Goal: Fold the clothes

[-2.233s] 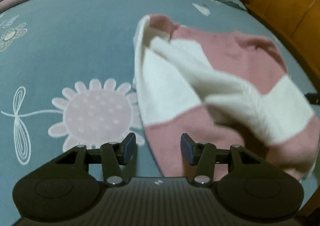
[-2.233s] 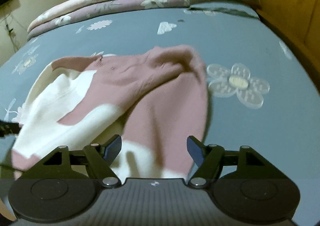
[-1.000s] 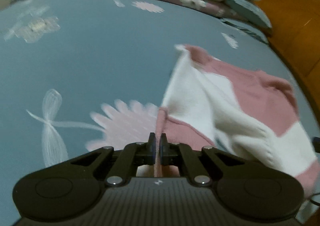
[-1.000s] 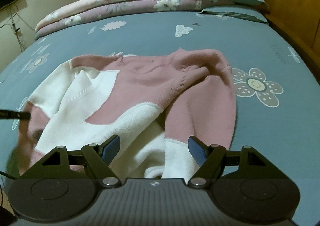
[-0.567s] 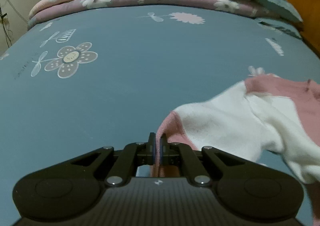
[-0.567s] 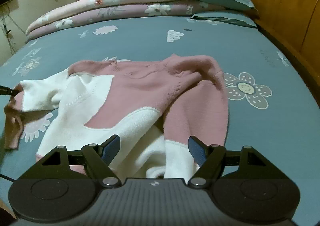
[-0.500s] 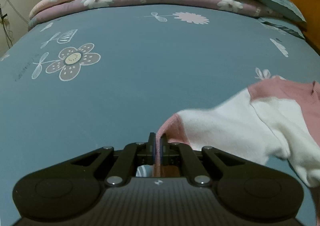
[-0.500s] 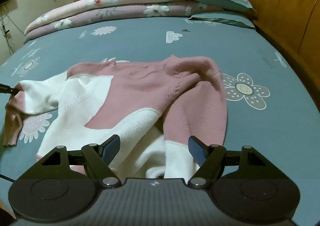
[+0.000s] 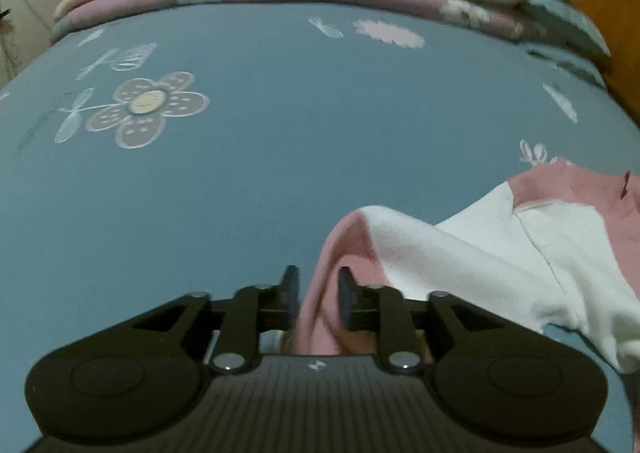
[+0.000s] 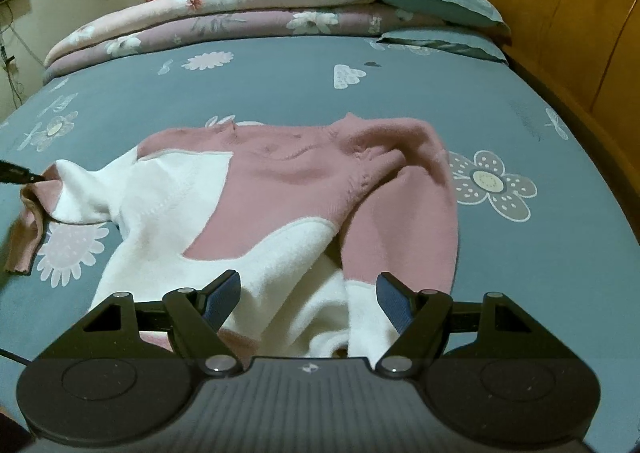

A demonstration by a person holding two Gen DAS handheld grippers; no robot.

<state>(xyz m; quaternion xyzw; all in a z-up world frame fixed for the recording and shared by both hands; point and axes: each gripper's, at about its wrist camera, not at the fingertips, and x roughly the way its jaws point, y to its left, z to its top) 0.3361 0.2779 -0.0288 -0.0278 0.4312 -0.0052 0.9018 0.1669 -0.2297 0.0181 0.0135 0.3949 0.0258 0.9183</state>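
A pink and white sweater (image 10: 276,189) lies crumpled on the blue bed sheet (image 10: 280,89). Its left sleeve (image 9: 448,249) is stretched out sideways towards my left gripper (image 9: 316,289). The jaws of that gripper are opening, and the sleeve's pink cuff (image 9: 320,309) hangs loosely between them, no longer pinched. In the right wrist view the same cuff (image 10: 32,213) droops at the far left. My right gripper (image 10: 308,297) is open over the sweater's white lower part (image 10: 296,293), with nothing held. The other sleeve (image 10: 404,221) lies folded along the sweater's right side.
Folded quilts (image 10: 248,9) and blue pillows (image 10: 440,1) are stacked along the far edge of the bed. A wooden headboard (image 10: 560,25) stands on the right. Flower prints (image 10: 492,185) dot the sheet; bare sheet stretches to the left (image 9: 200,193) of the sweater.
The left gripper pulled the sleeve out to the left while shut on the cuff, and its jaws have now parted. The right gripper stayed open and hardly moved.
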